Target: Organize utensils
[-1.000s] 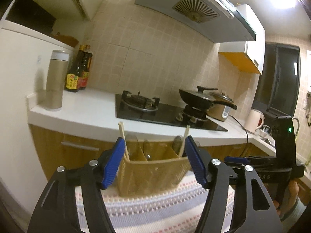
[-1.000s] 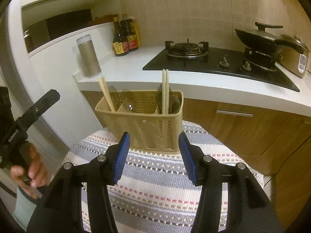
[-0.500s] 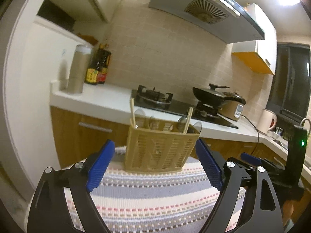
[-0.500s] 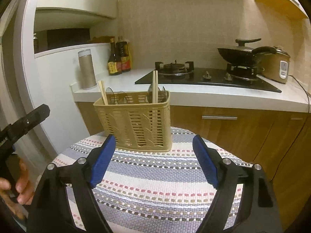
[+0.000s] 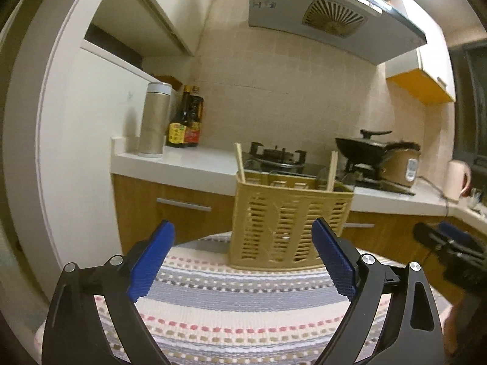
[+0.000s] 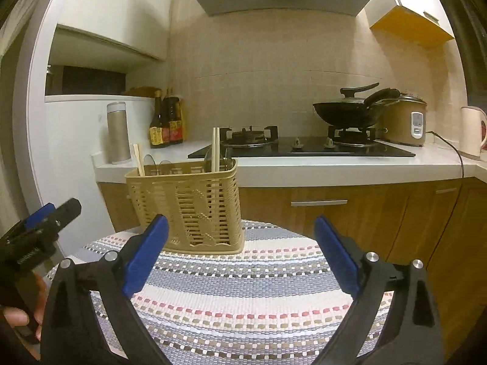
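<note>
A tan slotted utensil basket point(image 5: 289, 228) point(image 6: 188, 210) stands on a round table with a striped mat point(image 5: 243, 304) point(image 6: 243, 289). It holds chopsticks at its left end point(image 5: 239, 161) point(image 6: 138, 159) and right end point(image 5: 331, 168) point(image 6: 215, 149), plus spoons whose bowls point(image 6: 153, 164) show above the rim. My left gripper point(image 5: 243, 261) is open and empty, a little in front of the basket. My right gripper point(image 6: 242, 261) is open and empty, in front and to the right of the basket.
Behind the table runs a white counter point(image 6: 334, 167) with a gas hob point(image 6: 304, 149), a black wok point(image 6: 350, 112), a rice cooker point(image 6: 404, 121), sauce bottles point(image 5: 185, 121) and a metal flask point(image 5: 153, 118). Wooden cabinets point(image 6: 334, 210) stand below.
Both grippers have pulled back and lowered from the basket and opened wider. The basket now shows from the side, farther off. It has not moved.
</note>
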`<state>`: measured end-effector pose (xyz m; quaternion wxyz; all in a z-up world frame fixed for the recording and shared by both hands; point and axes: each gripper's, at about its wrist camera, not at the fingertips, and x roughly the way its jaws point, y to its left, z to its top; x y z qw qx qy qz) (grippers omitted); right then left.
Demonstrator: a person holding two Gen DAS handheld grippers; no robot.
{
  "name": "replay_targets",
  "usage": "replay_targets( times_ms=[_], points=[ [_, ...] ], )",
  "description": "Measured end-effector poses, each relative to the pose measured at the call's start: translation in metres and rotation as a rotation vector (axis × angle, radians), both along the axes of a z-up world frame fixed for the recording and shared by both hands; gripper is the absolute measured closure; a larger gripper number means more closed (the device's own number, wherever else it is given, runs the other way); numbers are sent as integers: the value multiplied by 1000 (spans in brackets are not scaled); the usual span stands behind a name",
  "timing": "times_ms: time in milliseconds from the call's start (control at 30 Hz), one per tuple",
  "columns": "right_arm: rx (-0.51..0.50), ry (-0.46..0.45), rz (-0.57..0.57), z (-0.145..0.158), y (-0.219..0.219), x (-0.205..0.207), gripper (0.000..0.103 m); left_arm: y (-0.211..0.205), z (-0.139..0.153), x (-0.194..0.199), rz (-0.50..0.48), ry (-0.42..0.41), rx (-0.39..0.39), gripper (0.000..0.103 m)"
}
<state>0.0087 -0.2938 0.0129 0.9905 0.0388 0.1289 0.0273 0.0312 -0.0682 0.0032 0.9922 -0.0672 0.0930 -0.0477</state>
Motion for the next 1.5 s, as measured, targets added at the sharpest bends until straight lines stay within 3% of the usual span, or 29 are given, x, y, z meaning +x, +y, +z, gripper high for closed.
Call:
replay_targets(
  times_ms=[233, 400, 767, 1500],
  points=[
    [-104, -34, -42, -2, 16, -7, 11, 0, -7, 0, 22, 23, 11, 9],
    [-97, -10, -36, -5, 16, -5, 10, -5, -13, 6, 25, 70, 33, 9],
    [-154, -15, -37, -10, 26, -8, 8, -9, -15, 3, 65, 67, 74, 9],
    [-139, 14, -43, -12, 22, -3, 8, -17, -16, 3, 47, 67, 118, 9]
  ],
)
